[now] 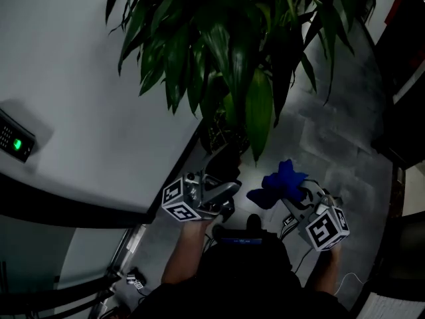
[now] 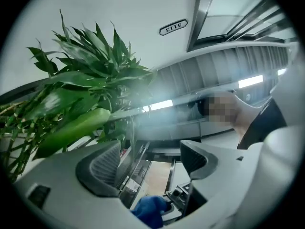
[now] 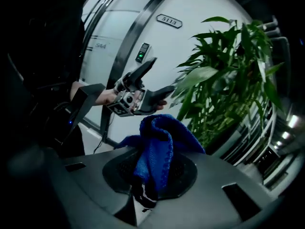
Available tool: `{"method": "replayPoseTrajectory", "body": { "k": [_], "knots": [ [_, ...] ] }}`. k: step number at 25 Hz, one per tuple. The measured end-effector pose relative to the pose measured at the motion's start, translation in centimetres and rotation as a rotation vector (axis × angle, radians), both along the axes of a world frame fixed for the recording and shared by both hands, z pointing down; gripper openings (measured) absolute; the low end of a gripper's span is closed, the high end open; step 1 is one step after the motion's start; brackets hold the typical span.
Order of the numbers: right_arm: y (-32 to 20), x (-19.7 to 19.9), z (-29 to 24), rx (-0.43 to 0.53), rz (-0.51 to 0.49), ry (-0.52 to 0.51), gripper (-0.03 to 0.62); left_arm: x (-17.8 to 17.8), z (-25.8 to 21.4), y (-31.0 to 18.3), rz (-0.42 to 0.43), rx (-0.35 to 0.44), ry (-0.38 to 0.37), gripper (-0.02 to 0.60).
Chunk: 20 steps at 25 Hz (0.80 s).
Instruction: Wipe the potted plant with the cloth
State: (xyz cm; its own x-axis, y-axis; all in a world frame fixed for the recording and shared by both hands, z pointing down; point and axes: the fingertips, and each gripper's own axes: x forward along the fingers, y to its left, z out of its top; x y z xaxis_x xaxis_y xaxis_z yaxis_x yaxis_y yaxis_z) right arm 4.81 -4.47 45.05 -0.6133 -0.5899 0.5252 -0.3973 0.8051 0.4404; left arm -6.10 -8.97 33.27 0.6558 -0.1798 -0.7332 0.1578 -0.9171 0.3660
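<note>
Grey tiled floor, white wall. Right gripper jaws clamp a knitted blue cloth, bunched above the pads. Left gripper jaws wide, empty; glossy, long-leaved potted plant beyond its left jaw.

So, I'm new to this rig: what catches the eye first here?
The tall leafy potted plant fills the top of the head view, beside a white wall. Below it, a bright blue cloth is clamped in the right gripper, while the left gripper stands open and empty nearby.
</note>
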Motion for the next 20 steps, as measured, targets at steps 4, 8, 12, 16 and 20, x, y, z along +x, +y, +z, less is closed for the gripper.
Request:
{"method": "replayPoseTrajectory", "body": {
  "k": [4,8,12,16,20],
  "knots": [
    [-1.3,2.9,-6.9,0.083,0.147,-0.287,0.075,-0.5,-2.6,2.2,0.036,0.049,0.052,0.38],
    [-1.6,6.3,-15.0,0.232,0.157,-0.623,0.075,1.3,-7.8,5.4,0.086,0.215,0.055,0.359],
    [-2.4,9.1,-20.7,0.305,0.111,-0.975,0.075,4.6,-8.9,3.0,0.075,0.186,-0.02,0.359],
    [-3.7,9.9,-22.8,0.348,0.061,-1.036,0.075,7.3,-6.5,-2.0,-0.03,0.053,-0.157,0.365],
    [-5.2,10.2,-24.3,0.363,-0.018,-1.028,0.075,8.2,-7.1,-6.2,-0.178,-0.005,-0.208,0.381]
  ]
}}
